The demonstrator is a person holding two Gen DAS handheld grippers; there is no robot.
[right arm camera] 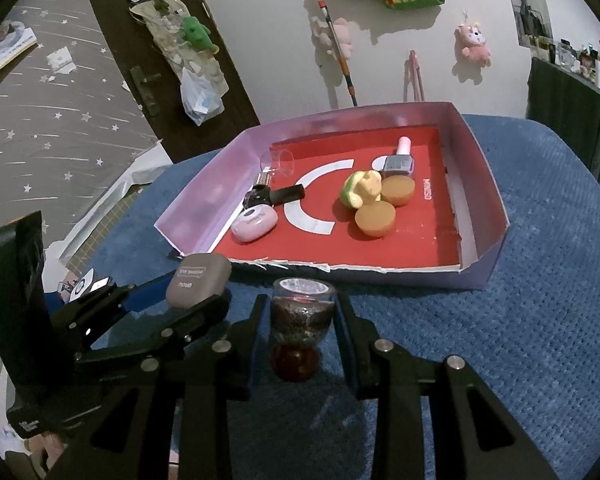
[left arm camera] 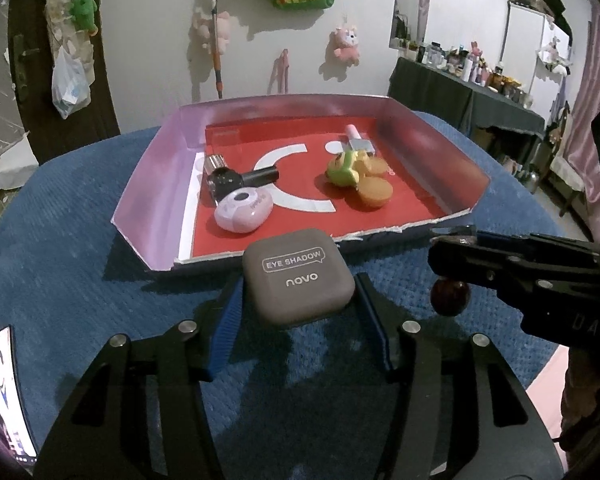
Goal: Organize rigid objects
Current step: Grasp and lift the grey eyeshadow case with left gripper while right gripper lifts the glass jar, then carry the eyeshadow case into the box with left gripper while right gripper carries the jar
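Eyeshadow case point(left arm camera: 299, 276) between closed hand-held gripper point(left arm camera: 298, 312)

The box point(right arm camera: 480, 184) is sitting on the worktop point(right arm camera: 540, 320); inside, the earbud case point(right arm camera: 255, 222) is lying left, the duck toy point(right arm camera: 362, 190) right, the nail polish bottle point(right arm camera: 398, 162) behind it.

Count: 1 tray point(right arm camera: 494, 216). In it: 2 orange pucks point(right arm camera: 375, 219), 1 toy point(right arm camera: 362, 192), 1 polish bottle point(right arm camera: 399, 162), 1 pink case point(right arm camera: 255, 223), 1 black tool point(right arm camera: 274, 195), 1 clear cup point(right arm camera: 279, 162). Outside: 1 eyeshadow case point(left arm camera: 298, 278), 1 glitter bottle point(right arm camera: 302, 318). 2 grippers point(left arm camera: 296, 308) point(right arm camera: 302, 320).
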